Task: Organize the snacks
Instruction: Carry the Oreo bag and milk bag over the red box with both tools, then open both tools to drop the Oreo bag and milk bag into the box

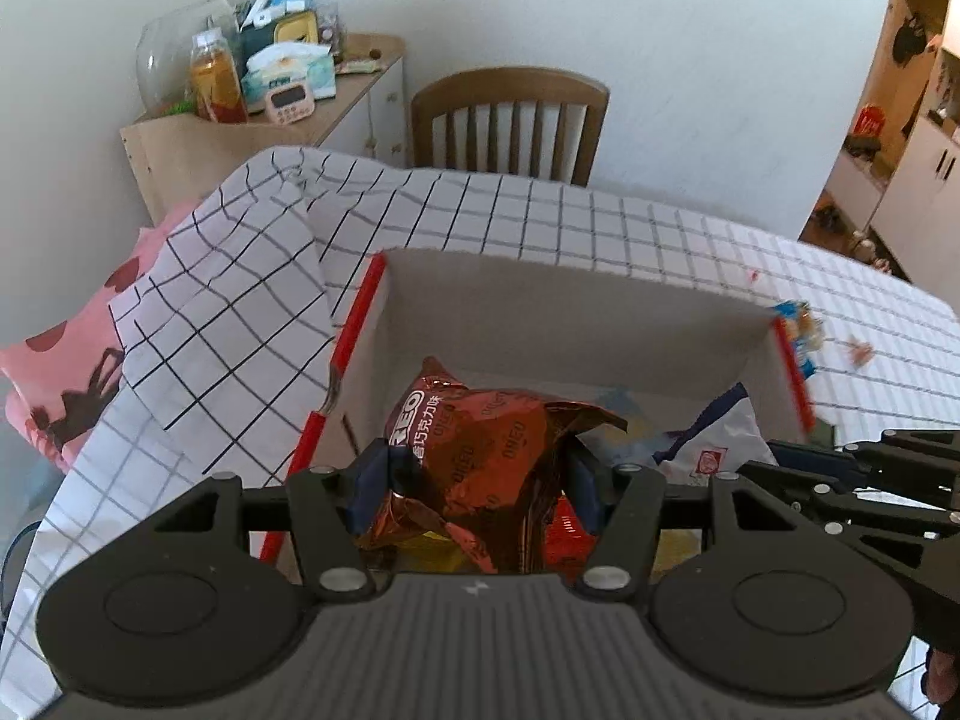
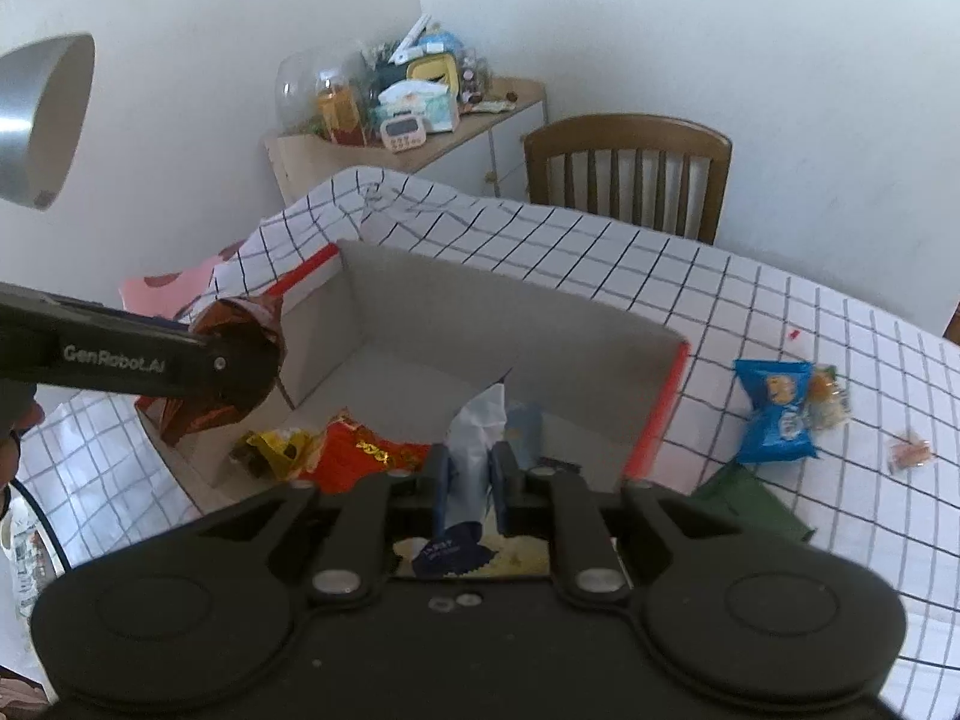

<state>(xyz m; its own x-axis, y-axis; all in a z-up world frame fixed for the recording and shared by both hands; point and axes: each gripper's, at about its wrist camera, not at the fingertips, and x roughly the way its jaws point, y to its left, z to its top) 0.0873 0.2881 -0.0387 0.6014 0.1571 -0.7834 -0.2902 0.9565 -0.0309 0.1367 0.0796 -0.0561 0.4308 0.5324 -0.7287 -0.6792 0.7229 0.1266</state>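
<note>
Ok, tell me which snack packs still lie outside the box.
The blue pack and dark green pack, both on the checked cloth right of the box.

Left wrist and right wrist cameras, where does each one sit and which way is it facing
Left wrist: rides on the left gripper, looking down into the cardboard box; its fingers pinch a brown Oreo packet, and the right gripper's linkage enters at the right edge.
Right wrist: rides on the right gripper, looking down into the same box; its fingers pinch a white and blue packet, and the left gripper enters from the left.
Shared: box, checked tablecloth, wooden chair.
</note>
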